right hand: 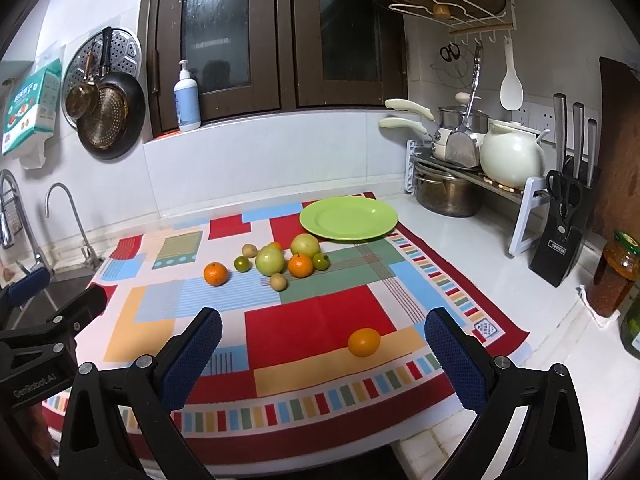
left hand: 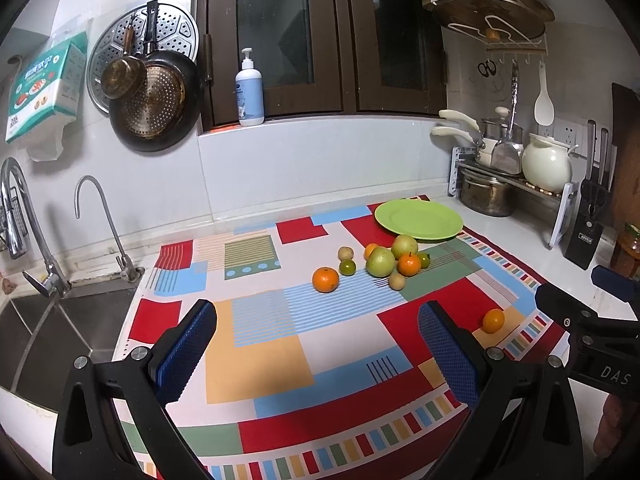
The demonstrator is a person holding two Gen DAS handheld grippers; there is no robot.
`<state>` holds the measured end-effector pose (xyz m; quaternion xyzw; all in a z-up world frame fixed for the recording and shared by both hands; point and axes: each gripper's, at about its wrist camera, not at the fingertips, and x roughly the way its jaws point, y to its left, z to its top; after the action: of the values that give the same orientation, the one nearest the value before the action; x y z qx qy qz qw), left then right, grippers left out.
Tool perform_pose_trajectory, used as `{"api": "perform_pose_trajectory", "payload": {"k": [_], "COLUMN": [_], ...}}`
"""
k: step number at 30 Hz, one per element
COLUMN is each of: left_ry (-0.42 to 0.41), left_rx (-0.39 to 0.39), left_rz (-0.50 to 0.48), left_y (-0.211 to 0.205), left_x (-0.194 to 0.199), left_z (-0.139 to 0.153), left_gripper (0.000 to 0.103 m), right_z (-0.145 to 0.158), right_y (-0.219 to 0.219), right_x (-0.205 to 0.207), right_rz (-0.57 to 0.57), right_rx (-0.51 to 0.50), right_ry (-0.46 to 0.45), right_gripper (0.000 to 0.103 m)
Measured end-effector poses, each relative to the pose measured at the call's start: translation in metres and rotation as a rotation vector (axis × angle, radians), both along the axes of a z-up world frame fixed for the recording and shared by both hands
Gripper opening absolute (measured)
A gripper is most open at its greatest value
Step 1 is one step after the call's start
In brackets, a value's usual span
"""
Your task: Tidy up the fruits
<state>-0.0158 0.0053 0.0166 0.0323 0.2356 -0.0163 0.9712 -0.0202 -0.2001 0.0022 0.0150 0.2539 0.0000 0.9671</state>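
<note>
Up front in the left wrist view, the left gripper hangs with its blue pads wide apart and empty over the patchwork cloth. A cluster of fruit sits centre frame, just below the green plate; a lone orange lies lower right.

Next, the right wrist view: the right gripper is likewise spread and empty, the lone orange between its fingers' lines, the cluster mid-frame beneath the plate.
</note>
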Motion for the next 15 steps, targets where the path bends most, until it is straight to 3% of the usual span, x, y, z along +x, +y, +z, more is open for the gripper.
{"api": "perform_pose_trajectory", "payload": {"k": [15], "left_ry": [-0.004], "left_rx": [0.002], "left_rz": [-0.014], "left_y": [-0.0028], "left_x": [0.0009], "left_z": [0.0008], "left_gripper": [0.103], "right_z": [0.0016], "right_y": [0.0008], "right_x": [0.0003], "right_rz": [-0.001], "right_rx": [-0.006], "right_ry": [-0.006], "right_gripper": [0.102]}}
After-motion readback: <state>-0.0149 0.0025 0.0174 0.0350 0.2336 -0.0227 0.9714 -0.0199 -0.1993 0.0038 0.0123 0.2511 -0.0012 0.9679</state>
